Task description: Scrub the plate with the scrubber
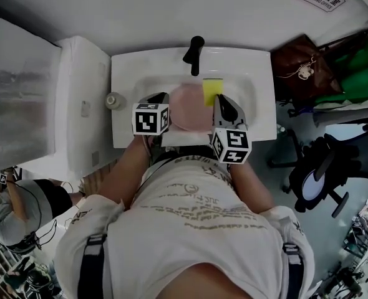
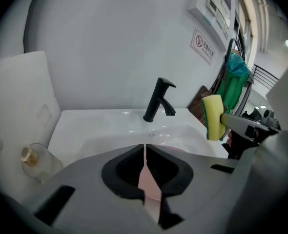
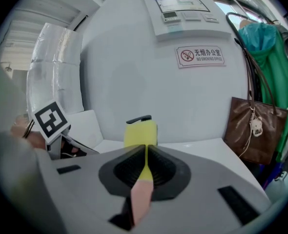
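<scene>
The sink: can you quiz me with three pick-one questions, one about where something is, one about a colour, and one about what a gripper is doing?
1. Where is the black tap?
A. At the back of the white sink
B. At its front edge
C. Lying in the basin

2. What colour is the rectangular sponge scrubber?
A. Blue
B. Yellow
C. Red

3. What is the left gripper doing?
A. Open and empty
B. Shut on the round pink plate
C. Shut on the tap

Answers:
1. A, the tap stands by the wall.
2. B, it shows yellow in the right gripper.
3. B, the plate's thin edge sits between the closed jaws.
</scene>
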`<state>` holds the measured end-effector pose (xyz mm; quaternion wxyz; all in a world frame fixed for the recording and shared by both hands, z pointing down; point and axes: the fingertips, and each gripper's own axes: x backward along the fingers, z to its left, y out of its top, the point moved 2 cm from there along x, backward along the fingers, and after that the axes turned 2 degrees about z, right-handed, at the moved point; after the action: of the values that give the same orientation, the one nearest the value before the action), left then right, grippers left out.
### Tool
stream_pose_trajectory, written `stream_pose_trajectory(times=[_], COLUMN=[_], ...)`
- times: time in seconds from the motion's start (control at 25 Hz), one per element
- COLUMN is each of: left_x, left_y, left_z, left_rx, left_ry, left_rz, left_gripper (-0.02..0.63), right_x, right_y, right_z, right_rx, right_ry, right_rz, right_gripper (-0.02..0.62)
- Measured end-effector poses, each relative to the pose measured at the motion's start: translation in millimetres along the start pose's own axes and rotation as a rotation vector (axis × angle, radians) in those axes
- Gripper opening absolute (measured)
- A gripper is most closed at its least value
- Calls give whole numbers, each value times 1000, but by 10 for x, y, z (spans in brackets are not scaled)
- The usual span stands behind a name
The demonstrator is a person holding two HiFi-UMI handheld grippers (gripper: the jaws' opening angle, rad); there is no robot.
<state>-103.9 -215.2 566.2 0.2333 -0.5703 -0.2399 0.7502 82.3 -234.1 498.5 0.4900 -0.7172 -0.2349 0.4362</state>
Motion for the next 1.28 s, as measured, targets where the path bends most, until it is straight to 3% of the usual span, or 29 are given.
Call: stream_pose_trajectory(times=[0.32,0.56,0.64,0.92,1.16,1.28], left_x=[-378,-598,-664,-899,-1103,-1178], left_y=[-480,-613,-608,-699,-972,-1112], left_z=[228,310,322,399,455,454], left_rx=[86,243,266,267,329,399], left_ry=[-10,-69,-84,-73,-98,-133], left_rz=[203,253,272,344,473,528], left_gripper=[23,29,139,146,164,176], right_x=[-6,31,46,143,279,327], right_y=[-207,-227,-221,-230,-245,-250], right_z=[-111,-209,-250,-361,-476,-519], right_rx=[-18,-35,-45,-56,-73,-81], right_ry=[-19,-38,-46,-85,-131,-150], right_rz=[66,75,74,66,56,49], right_gripper=[37,37,37,37,37,37])
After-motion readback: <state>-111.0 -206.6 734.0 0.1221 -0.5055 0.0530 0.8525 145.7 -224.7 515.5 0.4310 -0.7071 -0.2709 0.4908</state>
